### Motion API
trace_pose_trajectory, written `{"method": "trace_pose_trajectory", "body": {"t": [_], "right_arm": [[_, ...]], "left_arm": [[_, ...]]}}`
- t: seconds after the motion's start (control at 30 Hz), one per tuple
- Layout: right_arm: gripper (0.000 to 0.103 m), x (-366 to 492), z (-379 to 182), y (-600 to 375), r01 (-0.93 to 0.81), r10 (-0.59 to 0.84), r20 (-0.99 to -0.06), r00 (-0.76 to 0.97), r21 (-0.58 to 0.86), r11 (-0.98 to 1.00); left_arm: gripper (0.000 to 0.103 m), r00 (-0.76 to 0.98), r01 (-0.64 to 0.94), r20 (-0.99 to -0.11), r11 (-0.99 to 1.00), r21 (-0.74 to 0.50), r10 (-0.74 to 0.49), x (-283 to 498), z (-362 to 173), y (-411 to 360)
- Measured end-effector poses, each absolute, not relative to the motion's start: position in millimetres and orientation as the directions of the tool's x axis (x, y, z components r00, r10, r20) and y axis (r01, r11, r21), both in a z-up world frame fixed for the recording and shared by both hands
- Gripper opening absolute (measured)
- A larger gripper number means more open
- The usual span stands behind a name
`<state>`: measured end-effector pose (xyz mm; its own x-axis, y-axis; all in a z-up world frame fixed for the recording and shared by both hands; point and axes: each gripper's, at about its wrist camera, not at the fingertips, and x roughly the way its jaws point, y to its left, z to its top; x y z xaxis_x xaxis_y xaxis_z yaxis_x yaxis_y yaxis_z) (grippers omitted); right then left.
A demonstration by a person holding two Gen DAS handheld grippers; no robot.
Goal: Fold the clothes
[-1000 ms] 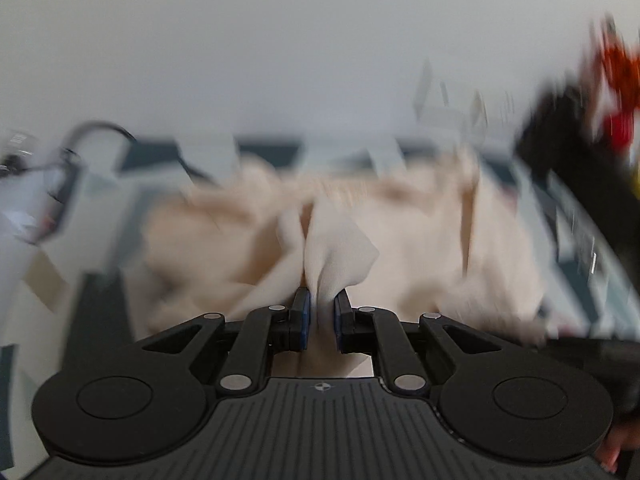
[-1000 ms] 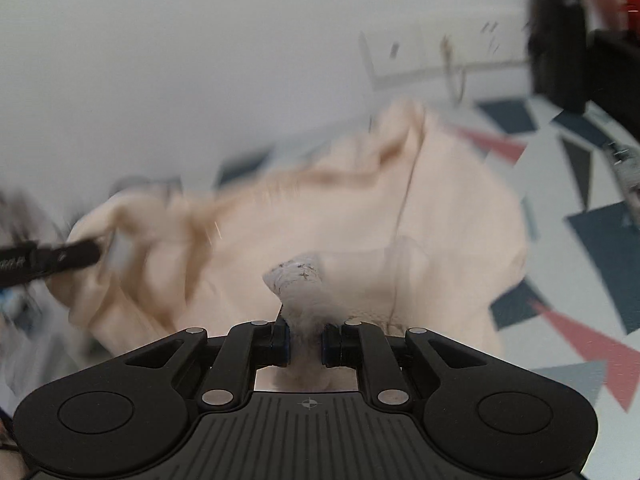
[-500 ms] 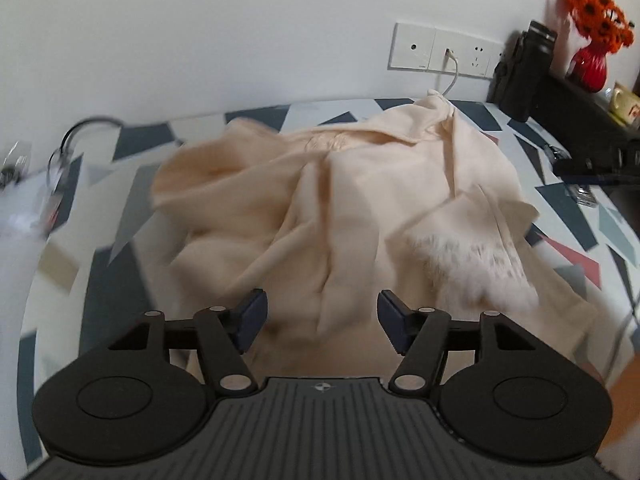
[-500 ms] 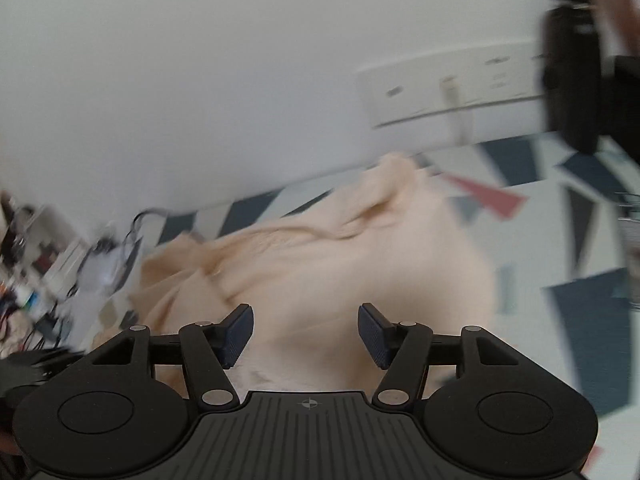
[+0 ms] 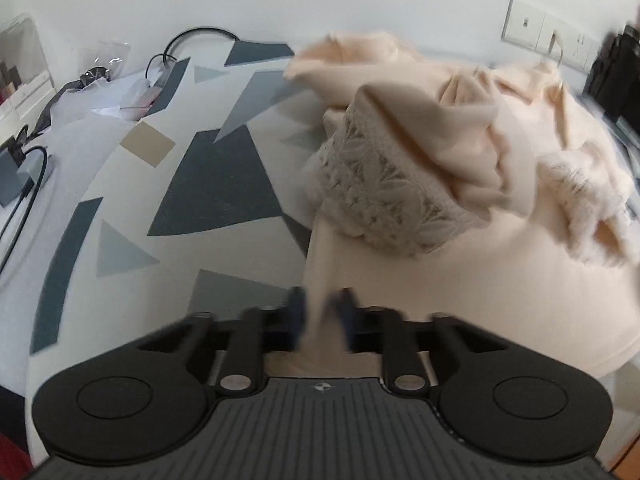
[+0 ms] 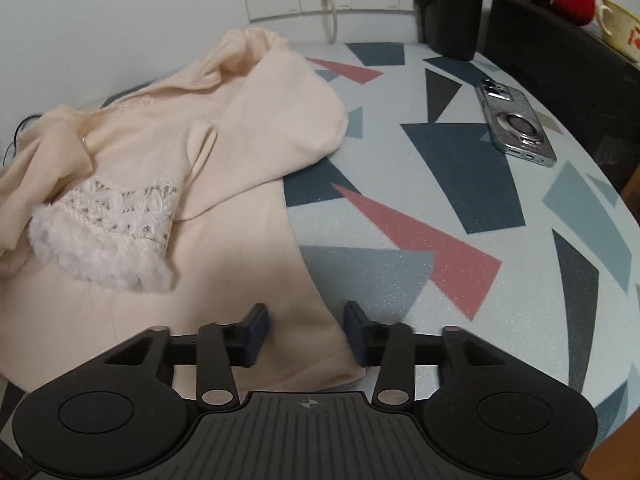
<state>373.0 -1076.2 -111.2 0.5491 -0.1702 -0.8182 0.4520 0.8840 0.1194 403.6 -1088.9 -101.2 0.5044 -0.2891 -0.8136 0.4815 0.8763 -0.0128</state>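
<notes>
**Both grippers at the near hem, folding barely begun**

Nearest the right-wrist camera, the right gripper stands with its jaws set wide on either side of the near corner of the cream long-sleeved knit garment, cloth lying between the pads but not pinched. On the other side, the left gripper is smeared by motion; its jaws look narrow with a strip of the garment's near edge between them, yet whether they actually grip it cannot be told. Both tools sit low and roughly level, aimed forward across the geometric-patterned tablecloth.

Beyond the grippers, the garment lies on that cloth mostly crumpled: a sleeve with its white lace-and-fur cuff is thrown over the body, and the far part is bunched toward the wall. No neat fold shows, so by my judgement the task is at its start, with spreading flat and every fold left.

Further right, a silver smartphone lies well apart from the garment.
</notes>
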Motion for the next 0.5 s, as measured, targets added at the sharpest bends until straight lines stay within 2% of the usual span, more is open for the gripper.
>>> {"method": "trace_pose_trajectory", "body": {"t": [0.1, 0.4, 0.47, 0.5], "right_arm": [[0.006, 364, -106, -1075, 0.455, -0.155, -0.808, 0.568, 0.152, 0.877], [0.005, 300, -105, -1059, 0.505, -0.171, -0.819, 0.548, 0.161, 0.848], [0.009, 291, -106, -1057, 0.538, -0.176, -0.826, 0.535, 0.173, 0.825], [0.022, 287, -106, -1056, 0.556, -0.179, -0.829, 0.53, 0.18, 0.811]], "left_arm": [[0.008, 0.493, 0.514, -0.822, 0.857, 0.01, -0.286, 385, -98, -1087], [0.011, 0.429, 0.58, -0.844, 0.814, -0.016, -0.322, 316, -98, -1048], [0.016, 0.435, 0.581, -0.848, 0.814, 0.006, -0.304, 312, -98, -1047], [0.022, 0.435, 0.583, -0.847, 0.812, 0.006, -0.307, 312, -92, -1047]]}}
